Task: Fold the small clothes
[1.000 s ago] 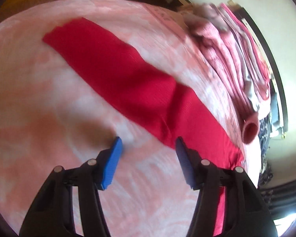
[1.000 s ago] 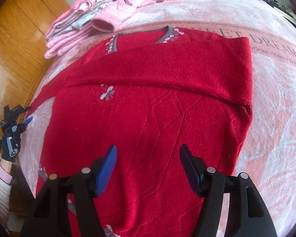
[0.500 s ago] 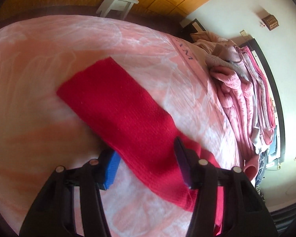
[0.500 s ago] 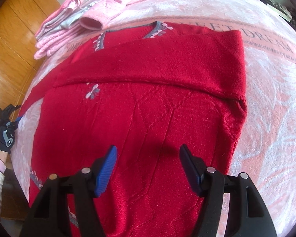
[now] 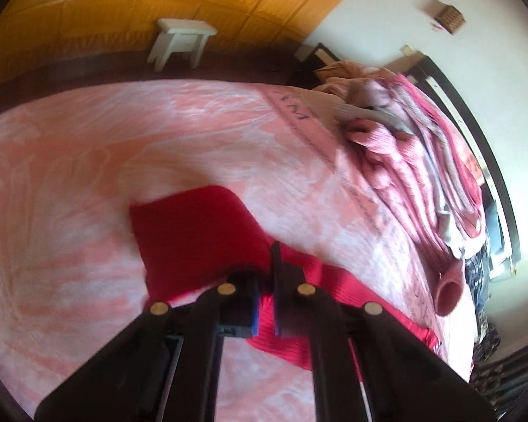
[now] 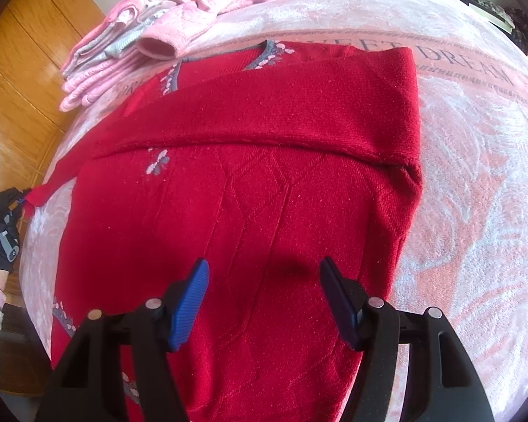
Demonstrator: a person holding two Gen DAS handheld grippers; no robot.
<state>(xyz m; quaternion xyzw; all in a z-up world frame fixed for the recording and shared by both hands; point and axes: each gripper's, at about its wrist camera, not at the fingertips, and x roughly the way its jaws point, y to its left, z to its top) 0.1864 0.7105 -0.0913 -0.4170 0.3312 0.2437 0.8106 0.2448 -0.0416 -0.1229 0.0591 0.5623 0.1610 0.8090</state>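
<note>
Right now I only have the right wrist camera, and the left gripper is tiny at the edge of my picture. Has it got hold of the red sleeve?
Observer: Yes. In the left wrist view the left gripper is shut on the red sleeve, with fabric pinched between its jaws.
Operator: Right at the cuff?
Observer: No, short of it. The sleeve's end reaches on past the fingers, over the pink blanket.
Operator: Anything beyond the bed on that side?
Observer: A white stool stands past the bed's far edge, in front of wooden panelling.
</note>
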